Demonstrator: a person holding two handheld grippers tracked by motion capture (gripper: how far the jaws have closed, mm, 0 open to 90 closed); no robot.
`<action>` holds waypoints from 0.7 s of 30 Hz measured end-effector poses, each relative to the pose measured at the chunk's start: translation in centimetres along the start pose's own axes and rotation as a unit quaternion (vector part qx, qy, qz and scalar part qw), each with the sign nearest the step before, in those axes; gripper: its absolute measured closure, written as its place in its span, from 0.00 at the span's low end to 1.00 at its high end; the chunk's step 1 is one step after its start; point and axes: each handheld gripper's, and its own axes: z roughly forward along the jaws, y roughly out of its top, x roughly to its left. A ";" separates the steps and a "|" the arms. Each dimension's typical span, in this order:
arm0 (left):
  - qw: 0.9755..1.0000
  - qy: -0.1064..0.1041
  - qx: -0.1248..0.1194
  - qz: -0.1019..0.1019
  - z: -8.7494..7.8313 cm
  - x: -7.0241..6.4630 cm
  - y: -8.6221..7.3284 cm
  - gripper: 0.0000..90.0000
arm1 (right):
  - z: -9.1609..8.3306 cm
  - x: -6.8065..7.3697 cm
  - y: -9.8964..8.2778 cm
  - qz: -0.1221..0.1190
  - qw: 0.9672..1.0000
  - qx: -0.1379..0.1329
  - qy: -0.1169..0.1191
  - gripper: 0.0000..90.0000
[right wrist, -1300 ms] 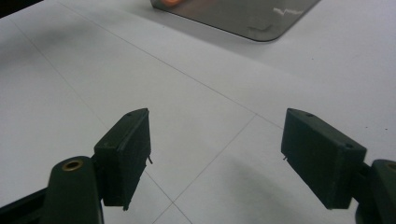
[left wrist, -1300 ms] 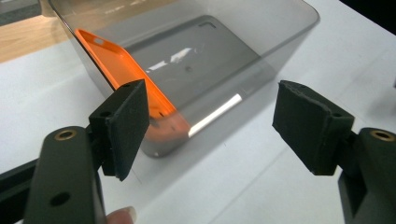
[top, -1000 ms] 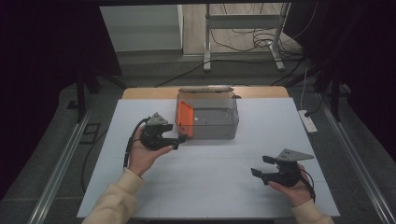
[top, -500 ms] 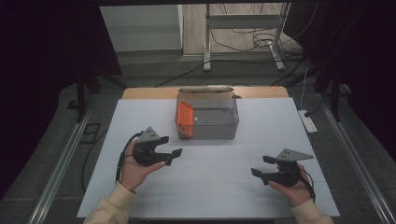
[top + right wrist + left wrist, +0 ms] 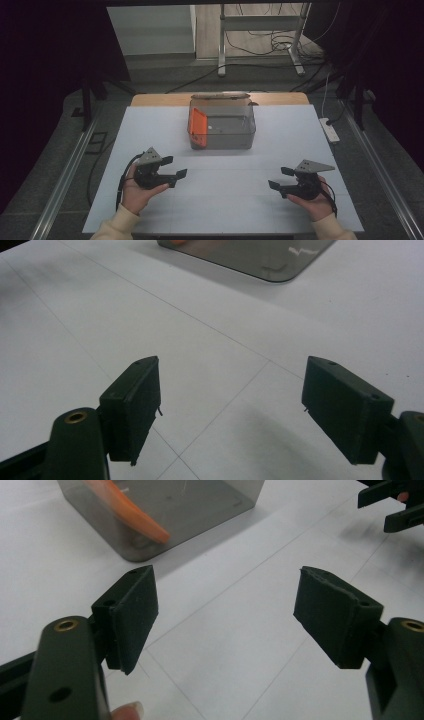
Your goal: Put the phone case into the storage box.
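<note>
box: clear grey plastic box (image 5: pixel 227 131) at far centre of white tabletop (image 5: pixel 225 200), orange lid (image 5: pixel 197 127) leaning inside its left end | left gripper (image 5: pixel 172 167): near left, fingers (image 5: pixel 132 615) apart, nothing between, well short of box | right gripper (image 5: pixel 277 178): near right, fingers (image 5: pixel 135 405) apart, empty, over bare tabletop

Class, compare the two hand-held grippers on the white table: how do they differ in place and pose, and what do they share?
The left gripper sits nearer the grey box, just short of its orange-lidded corner; the right gripper sits farther from the box, toward the table's near right corner. The left gripper's jaws point right, the right gripper's point left, so they face each other. Both are black, topped by a grey three-cornered plate, with jaws open and empty.
</note>
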 end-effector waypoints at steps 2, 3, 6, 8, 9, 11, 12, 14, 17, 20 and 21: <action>1.000 0.003 -0.005 -0.002 -0.2 0.0 -0.5 0.28 | 0.0 0.0 0.0 0.000 1.000 0.000 -0.001 0.26; 1.000 0.004 -0.007 -0.004 -0.2 0.1 -0.8 0.28 | 0.0 0.0 0.0 0.001 1.000 0.000 -0.001 0.26; 1.000 0.005 -0.003 -0.008 -0.3 0.1 -1.6 0.28 | 0.0 0.0 0.0 0.001 1.000 0.000 0.000 0.26; 1.000 0.005 -0.001 -0.010 -0.4 0.2 -2.1 0.28 | 0.0 0.1 0.0 0.000 1.000 -0.001 0.001 0.26; 1.000 0.006 -0.001 -0.012 -0.4 0.2 -2.3 0.28 | 0.0 0.1 0.0 -0.001 1.000 -0.001 0.002 0.26; 1.000 0.005 0.002 -0.015 -0.3 0.3 -2.7 0.28 | 0.0 0.1 0.0 -0.002 1.000 -0.001 0.001 0.26; 1.000 0.003 0.003 -0.019 -0.3 0.3 -2.9 0.28 | 0.0 0.1 0.0 -0.002 1.000 -0.001 0.001 0.26; 1.000 0.000 0.007 -0.022 -0.2 0.4 -3.2 0.28 | 0.1 0.1 0.0 -0.003 1.000 0.000 0.001 0.26; 1.000 0.003 0.012 -0.018 -0.1 0.2 -3.5 0.28 | 0.1 0.1 0.0 -0.005 1.000 0.000 0.001 0.26; 1.000 0.004 0.011 -0.018 -0.2 0.0 -3.6 0.28 | 0.1 0.1 0.0 -0.007 1.000 0.001 0.000 0.26; 1.000 0.006 0.012 -0.016 -0.2 -0.1 -3.7 0.28 | 0.1 0.1 0.0 -0.008 1.000 0.001 0.000 0.26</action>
